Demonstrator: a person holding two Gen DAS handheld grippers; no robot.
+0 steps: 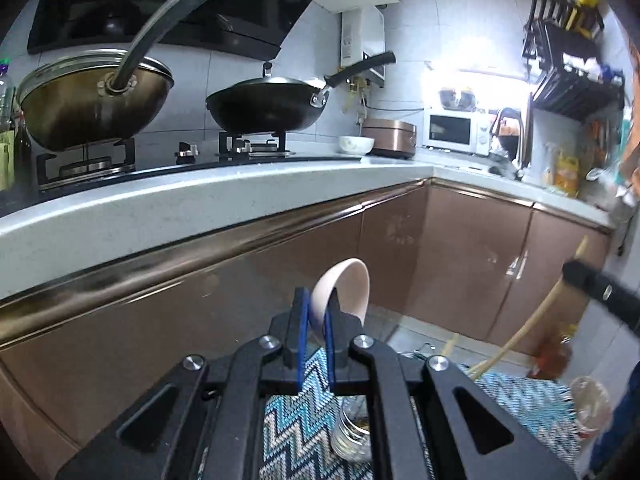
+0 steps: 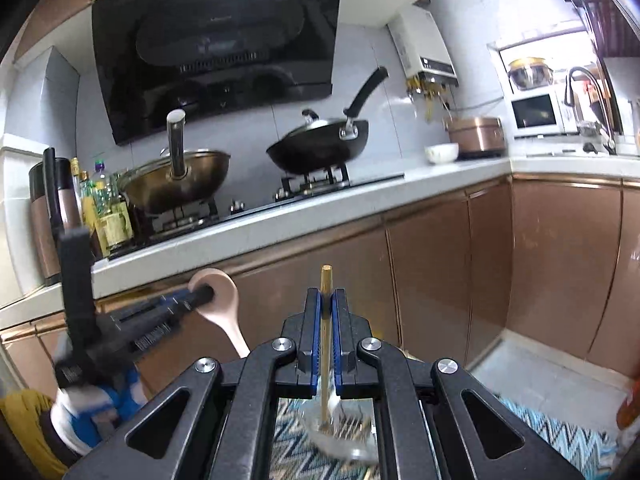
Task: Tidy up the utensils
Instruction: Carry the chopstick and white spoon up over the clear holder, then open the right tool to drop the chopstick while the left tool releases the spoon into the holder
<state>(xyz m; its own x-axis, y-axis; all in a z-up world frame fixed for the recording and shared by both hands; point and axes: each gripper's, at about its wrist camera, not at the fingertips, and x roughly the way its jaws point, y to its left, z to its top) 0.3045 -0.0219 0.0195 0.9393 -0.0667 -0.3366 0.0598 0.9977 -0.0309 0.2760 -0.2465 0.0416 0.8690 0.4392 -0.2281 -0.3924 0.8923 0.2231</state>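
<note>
My left gripper point(image 1: 317, 304) is shut on a pale pink spoon point(image 1: 344, 288), bowl end up, held in front of the brown cabinets. The spoon point(image 2: 224, 300) and the left gripper point(image 2: 200, 294) also show at the left of the right wrist view. My right gripper point(image 2: 326, 300) is shut on a thin wooden chopstick point(image 2: 325, 344) that stands upright between the pads. The chopstick point(image 1: 532, 320) and the right gripper's fingers point(image 1: 588, 280) show at the right of the left wrist view. A clear glass jar point(image 2: 340, 428) sits below on the mat; it also shows in the left wrist view point(image 1: 352, 428).
A white counter point(image 1: 208, 204) carries a stove with a steel wok point(image 1: 96, 100) and a black wok point(image 1: 272, 104), a white bowl point(image 1: 356, 145), a rice cooker point(image 1: 390, 136) and a microwave point(image 1: 456, 130). Bottles point(image 2: 104, 208) stand at the left. A zigzag mat point(image 1: 296, 420) covers the floor.
</note>
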